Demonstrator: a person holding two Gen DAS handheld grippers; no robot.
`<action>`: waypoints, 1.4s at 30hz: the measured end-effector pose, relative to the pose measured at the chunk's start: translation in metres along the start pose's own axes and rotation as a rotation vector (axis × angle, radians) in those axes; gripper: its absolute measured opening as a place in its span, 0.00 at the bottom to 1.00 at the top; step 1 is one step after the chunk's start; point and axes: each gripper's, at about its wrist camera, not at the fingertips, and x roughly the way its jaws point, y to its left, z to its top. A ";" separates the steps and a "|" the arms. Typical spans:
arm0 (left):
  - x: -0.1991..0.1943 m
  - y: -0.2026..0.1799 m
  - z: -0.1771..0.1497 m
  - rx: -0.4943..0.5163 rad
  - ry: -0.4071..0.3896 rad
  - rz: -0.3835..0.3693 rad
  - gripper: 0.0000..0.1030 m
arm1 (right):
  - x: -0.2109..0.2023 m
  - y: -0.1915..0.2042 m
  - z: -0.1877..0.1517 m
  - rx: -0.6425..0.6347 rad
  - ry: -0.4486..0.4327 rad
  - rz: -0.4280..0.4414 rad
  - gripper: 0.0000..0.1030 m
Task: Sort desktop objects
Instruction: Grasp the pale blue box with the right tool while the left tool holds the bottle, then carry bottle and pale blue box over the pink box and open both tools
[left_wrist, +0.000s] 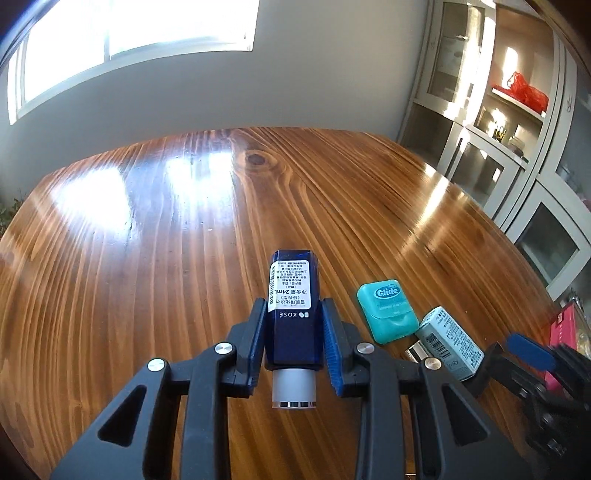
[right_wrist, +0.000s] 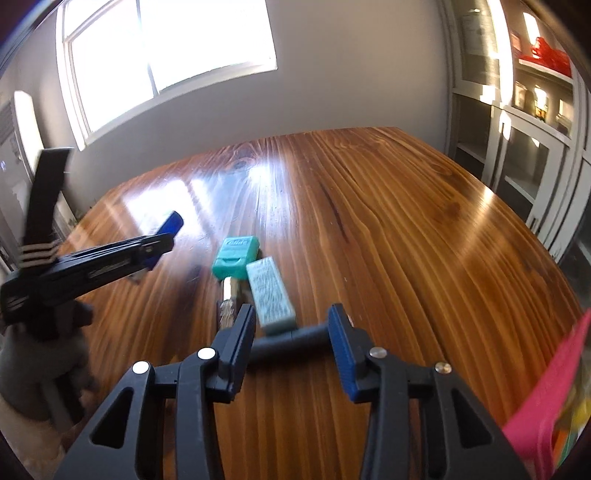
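Note:
My left gripper (left_wrist: 294, 317) is shut on a dark blue Kose bottle (left_wrist: 293, 314) with a white label and grey cap, held above the wooden table (left_wrist: 147, 258). To its right lie a teal Glide floss box (left_wrist: 387, 311), a pale green box (left_wrist: 448, 341) and a small metal-capped item (left_wrist: 415, 350). My right gripper (right_wrist: 291, 325) is open over the table, its fingers either side of a dark grey cylinder (right_wrist: 288, 341) and the near end of the pale green box (right_wrist: 271, 293). The floss box (right_wrist: 234, 256) lies beyond. The left gripper (right_wrist: 159, 240) shows at the left.
A pink box (right_wrist: 546, 398) sits at the table's right edge, also in the left wrist view (left_wrist: 563, 325). Grey glass-door cabinets (left_wrist: 498, 147) stand along the right wall. A window (left_wrist: 129, 37) is behind the table.

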 end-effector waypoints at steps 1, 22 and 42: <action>0.001 0.001 0.000 0.000 0.001 -0.002 0.30 | 0.007 0.001 0.004 -0.010 0.007 -0.001 0.44; 0.011 -0.024 0.003 0.038 0.000 -0.029 0.31 | 0.026 0.004 0.004 -0.021 0.059 0.017 0.26; -0.006 -0.067 0.000 0.114 -0.046 -0.062 0.31 | -0.070 -0.014 -0.031 0.071 -0.087 0.030 0.26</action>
